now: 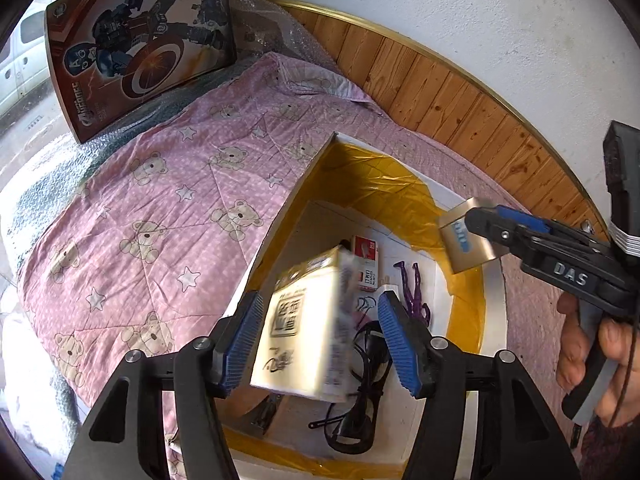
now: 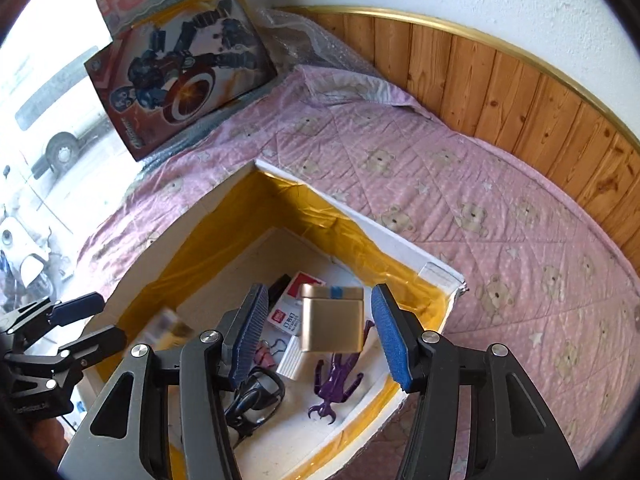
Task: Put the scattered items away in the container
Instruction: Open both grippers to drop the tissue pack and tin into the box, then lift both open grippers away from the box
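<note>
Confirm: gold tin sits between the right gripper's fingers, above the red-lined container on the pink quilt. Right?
One error: the container is lined in yellow foil, not red, as the right wrist view shows. The rest holds: the gold tin is between the right gripper fingers, above the container on the pink quilt.

The quilt (image 1: 160, 208) is soft matt cotton with stitched seams. Behind it runs knotty varnished wood panelling (image 1: 440, 96) under a shiny brass-like trim, below rough plaster. The container (image 2: 400, 248) looks like matt white foam, lined with glossy, crinkled yellow film. The small tin (image 2: 332, 320) has a brushed metallic sheen. Upper left, the toy box (image 1: 140, 44) is glossy printed card on bubble wrap.
</note>
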Demonstrator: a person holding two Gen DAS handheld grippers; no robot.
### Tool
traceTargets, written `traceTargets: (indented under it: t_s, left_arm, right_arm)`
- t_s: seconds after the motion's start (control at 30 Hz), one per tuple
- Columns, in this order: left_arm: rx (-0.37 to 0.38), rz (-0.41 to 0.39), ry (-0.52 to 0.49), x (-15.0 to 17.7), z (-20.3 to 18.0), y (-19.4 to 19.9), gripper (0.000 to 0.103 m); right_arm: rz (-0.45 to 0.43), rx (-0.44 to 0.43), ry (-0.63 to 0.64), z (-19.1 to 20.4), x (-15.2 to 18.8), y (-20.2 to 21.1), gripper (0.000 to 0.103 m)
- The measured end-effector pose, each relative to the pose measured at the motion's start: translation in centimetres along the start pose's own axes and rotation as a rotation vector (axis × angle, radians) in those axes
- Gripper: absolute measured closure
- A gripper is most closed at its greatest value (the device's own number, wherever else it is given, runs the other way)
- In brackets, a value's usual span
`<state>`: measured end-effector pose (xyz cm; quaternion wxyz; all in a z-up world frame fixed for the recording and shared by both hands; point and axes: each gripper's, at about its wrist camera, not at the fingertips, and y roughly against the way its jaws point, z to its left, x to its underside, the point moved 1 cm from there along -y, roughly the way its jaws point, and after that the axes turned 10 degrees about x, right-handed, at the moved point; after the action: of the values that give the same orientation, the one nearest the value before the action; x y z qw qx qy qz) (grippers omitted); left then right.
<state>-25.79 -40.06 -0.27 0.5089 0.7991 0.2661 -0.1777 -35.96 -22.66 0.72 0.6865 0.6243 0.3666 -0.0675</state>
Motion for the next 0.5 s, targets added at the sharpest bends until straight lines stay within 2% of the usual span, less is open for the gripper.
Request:
traceTargets:
  t_s: [0.27, 0.5]
  left_arm:
    - [0.014, 0.020, 0.005, 1.0, 0.2, -0.4, 0.039]
    - [0.030, 0.044, -0.022, 2.4, -1.2, -0.1, 0.039]
  right_arm:
    - [0.067, -0.013, -0.041, -1.4, 2.5, -0.7, 0.046]
    - [0.071, -0.047, -0.020, -0.2, 3.8, 0.9, 0.046]
